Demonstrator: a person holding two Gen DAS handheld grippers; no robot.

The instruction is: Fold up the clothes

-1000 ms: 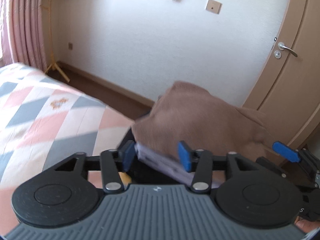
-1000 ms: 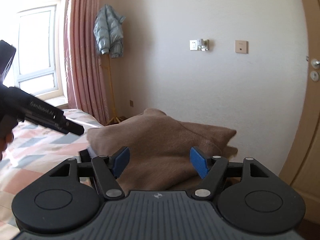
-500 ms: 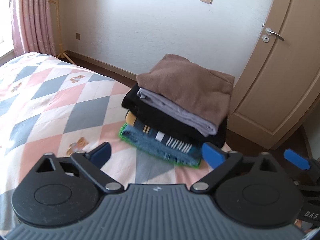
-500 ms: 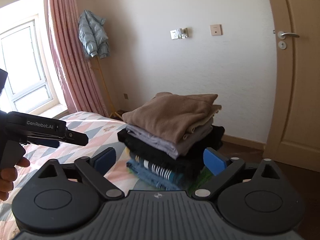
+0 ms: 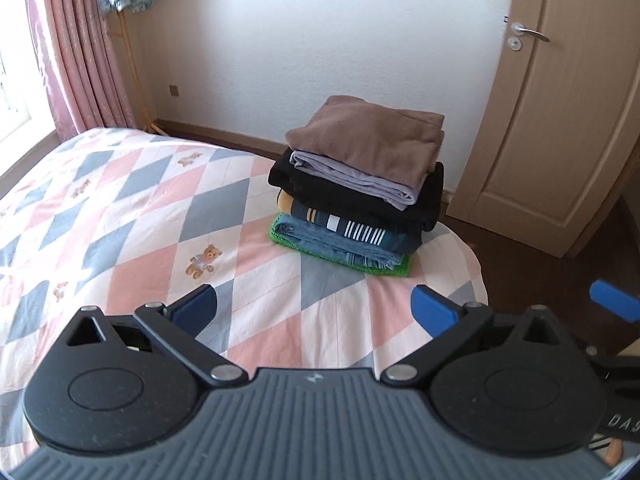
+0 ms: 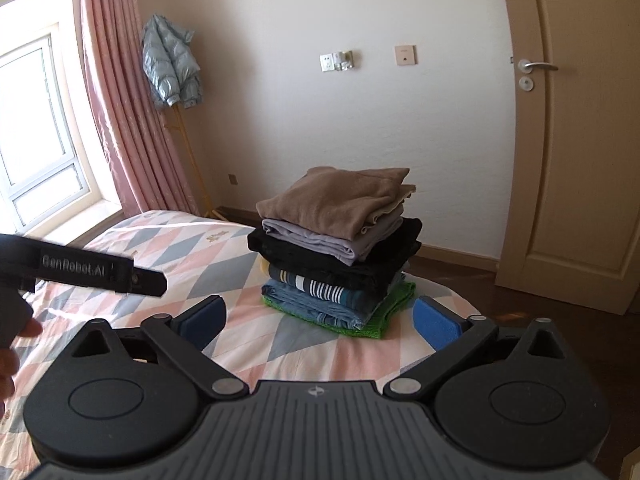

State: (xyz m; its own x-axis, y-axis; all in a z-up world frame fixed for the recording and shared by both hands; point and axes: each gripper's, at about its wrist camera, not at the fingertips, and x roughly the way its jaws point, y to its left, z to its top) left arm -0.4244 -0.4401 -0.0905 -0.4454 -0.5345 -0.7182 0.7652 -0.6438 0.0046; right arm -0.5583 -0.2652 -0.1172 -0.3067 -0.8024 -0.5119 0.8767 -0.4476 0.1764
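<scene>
The stack of folded clothes point(image 5: 360, 184) sits at twelve o'clock near the bed point(image 5: 140, 216) corner. Left gripper point(image 5: 314, 312) and right gripper point(image 6: 320, 318) gape, empty. The brown top layer (seemingly overhanging) could slide if nudged.

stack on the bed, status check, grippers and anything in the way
Left gripper open, empty. Right gripper open, empty. Stack folded, brown top uppermost. Nothing blocking.
</scene>
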